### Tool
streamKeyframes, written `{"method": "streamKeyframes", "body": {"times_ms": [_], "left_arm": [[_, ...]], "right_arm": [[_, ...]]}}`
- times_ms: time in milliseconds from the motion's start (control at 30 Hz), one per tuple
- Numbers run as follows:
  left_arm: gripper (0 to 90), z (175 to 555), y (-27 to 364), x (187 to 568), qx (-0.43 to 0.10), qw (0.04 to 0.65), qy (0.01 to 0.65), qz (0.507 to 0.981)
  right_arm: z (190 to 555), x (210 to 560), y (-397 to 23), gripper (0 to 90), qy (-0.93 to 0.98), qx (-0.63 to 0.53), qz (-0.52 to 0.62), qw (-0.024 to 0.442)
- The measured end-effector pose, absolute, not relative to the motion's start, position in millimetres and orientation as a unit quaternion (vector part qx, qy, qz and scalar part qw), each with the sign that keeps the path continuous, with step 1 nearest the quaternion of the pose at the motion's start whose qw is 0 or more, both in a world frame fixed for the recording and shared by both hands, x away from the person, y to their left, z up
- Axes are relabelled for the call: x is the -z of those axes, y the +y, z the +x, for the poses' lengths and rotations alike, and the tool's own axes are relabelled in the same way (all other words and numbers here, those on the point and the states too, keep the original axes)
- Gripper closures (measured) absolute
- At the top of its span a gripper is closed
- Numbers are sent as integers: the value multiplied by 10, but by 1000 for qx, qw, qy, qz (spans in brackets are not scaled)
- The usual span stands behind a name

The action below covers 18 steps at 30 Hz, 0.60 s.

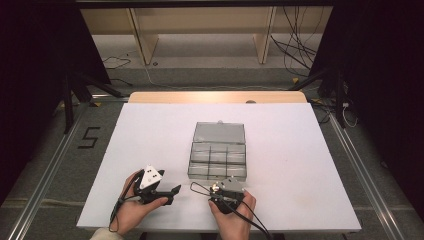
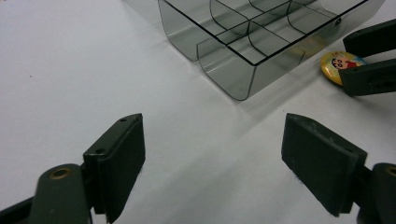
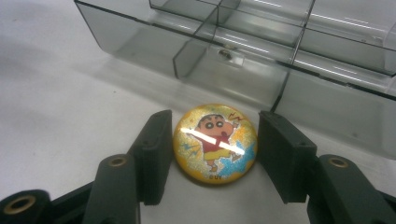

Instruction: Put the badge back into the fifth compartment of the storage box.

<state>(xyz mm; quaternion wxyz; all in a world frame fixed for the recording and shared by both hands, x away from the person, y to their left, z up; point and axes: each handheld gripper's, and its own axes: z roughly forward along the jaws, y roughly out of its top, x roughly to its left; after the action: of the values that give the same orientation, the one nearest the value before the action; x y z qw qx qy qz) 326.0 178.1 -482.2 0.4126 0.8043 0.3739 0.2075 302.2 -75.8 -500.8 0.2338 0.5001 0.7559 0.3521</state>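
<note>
A round yellow cartoon badge (image 3: 215, 142) lies on the white table just in front of a clear grey compartment box (image 3: 233, 51). My right gripper (image 3: 215, 154) has a black pad against each side of the badge, which still rests on the table. From the left gripper view the badge (image 2: 337, 63) sits between the right gripper's jaws (image 2: 346, 60) beside the box's corner (image 2: 243, 51). My left gripper (image 2: 215, 158) stands wide open over bare table, with nothing between its pads. In the high view the left gripper (image 1: 174, 195) is left of the right gripper (image 1: 220, 186), both near the box (image 1: 218, 150).
The box's lid (image 1: 220, 132) lies open flat behind it, and its compartments look empty. The white table (image 1: 150, 140) spreads widely on both sides. Beyond the table's far edge are cables and wooden shelving legs on the floor.
</note>
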Motion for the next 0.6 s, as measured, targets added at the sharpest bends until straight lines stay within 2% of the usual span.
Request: {"method": "streamKeyframes", "body": {"times_ms": [600], "left_arm": [[213, 3260, 1782, 4817, -210, 412, 375, 803]], "right_arm": [[2934, 4856, -833, 471, 765, -384, 469, 218]]}}
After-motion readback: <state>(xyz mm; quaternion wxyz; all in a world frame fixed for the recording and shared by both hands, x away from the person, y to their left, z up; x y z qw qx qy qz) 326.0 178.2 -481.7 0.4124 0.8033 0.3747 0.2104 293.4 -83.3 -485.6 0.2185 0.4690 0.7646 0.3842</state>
